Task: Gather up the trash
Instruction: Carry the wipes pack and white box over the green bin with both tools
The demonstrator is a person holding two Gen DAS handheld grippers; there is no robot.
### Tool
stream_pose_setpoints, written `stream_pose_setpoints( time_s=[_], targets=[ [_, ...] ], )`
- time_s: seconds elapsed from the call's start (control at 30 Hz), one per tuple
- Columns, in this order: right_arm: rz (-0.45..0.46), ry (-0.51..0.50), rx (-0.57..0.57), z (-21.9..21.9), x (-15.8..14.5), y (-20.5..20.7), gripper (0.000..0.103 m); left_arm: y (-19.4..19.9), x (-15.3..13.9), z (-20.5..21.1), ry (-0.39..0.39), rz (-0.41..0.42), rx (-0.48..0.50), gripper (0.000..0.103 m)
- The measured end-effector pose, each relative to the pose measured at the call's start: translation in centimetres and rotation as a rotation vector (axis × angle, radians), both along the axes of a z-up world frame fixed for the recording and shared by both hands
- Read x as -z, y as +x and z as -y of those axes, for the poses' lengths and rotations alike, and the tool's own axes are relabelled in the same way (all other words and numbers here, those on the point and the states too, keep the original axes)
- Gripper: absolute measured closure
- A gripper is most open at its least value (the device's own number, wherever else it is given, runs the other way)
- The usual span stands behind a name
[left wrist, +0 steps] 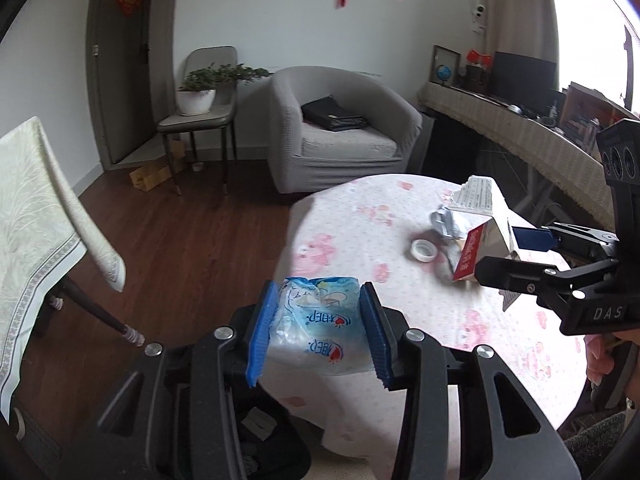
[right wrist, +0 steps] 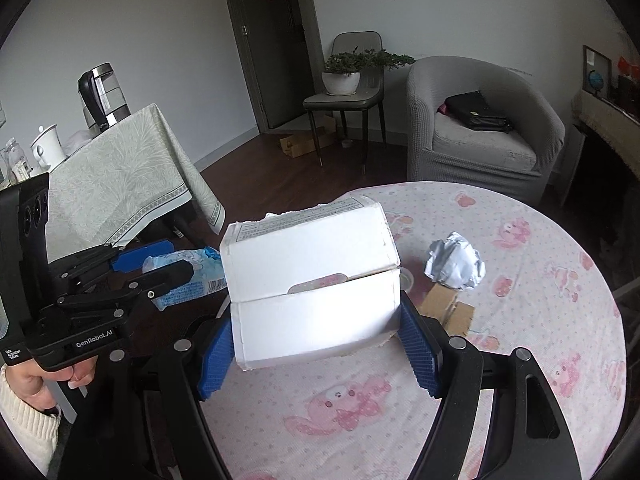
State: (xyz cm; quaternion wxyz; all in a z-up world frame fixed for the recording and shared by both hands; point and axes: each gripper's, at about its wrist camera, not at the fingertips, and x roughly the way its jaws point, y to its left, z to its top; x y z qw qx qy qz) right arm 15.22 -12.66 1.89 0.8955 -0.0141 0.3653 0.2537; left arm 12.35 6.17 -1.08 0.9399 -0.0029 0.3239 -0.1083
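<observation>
Trash: crinkly blue-and-white plastic wrapper (left wrist: 318, 322), light, slippery, pinched by my left gripper (left wrist: 320, 328) fingers | torn white cardboard box (right wrist: 314, 280), light, crushable, clamped sidewise by right gripper (right wrist: 318, 344).

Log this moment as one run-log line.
left hand-held gripper: shut on blue tissue packet | right hand-held gripper: shut on white carton | on table: crumpled foil, tape roll

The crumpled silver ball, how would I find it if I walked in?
Go to the round table with the pink cartoon cloth. Past the white box that the right gripper holds lies the crumpled ball. It is the only shiny, scrunched thing; a flat brown cardboard piece lies beside it.
</observation>
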Motion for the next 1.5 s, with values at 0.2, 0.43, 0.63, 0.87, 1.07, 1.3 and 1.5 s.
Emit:
stream_pose_setpoints(
  time_s=[0.2, 0.43, 0.63, 0.87, 1.07, 1.3, 1.5],
  targets=[
    [-0.018, -0.008, -0.052, -3.8, 0.4, 0.5, 0.029, -0.2, 0.7, -3.9, 0.012, -0.010, -0.094, 0.058],
    [-0.048, -0.002, -0.117, -8.5, 1.2, 0.9, 0.029, 0.2, 3.2, -8.0, 0.006, -0.053, -0.171, 0.058],
    [-0.101, 0.006, -0.168, -12.1, 2.7, 1.2, 0.029, 0.3, 5.5, -10.5, 0.000, -0.113, -0.211, 0.058],
    [-0.152, -0.016, -0.199, -16.0, 4.8, 1.5, 0.029, -0.1, 8.4, -14.0, -0.018, -0.198, -0.248, 0.058],
    [-0.189, -0.034, -0.211, -18.5, 6.7, 1.9, 0.029, -0.2, 10.4, -15.6, -0.038, -0.257, -0.261, 0.058],
    [-0.251, -0.084, -0.225, -21.0, 8.9, 2.3, 0.029, -0.5, 13.3, -16.2, -0.024, -0.337, -0.258, 0.058],
    [-0.247, -0.121, -0.217, -22.2, 9.6, 2.2, 0.029, -0.4, 16.2, -16.3, -0.036, -0.421, -0.249, 0.057]
  ],
)
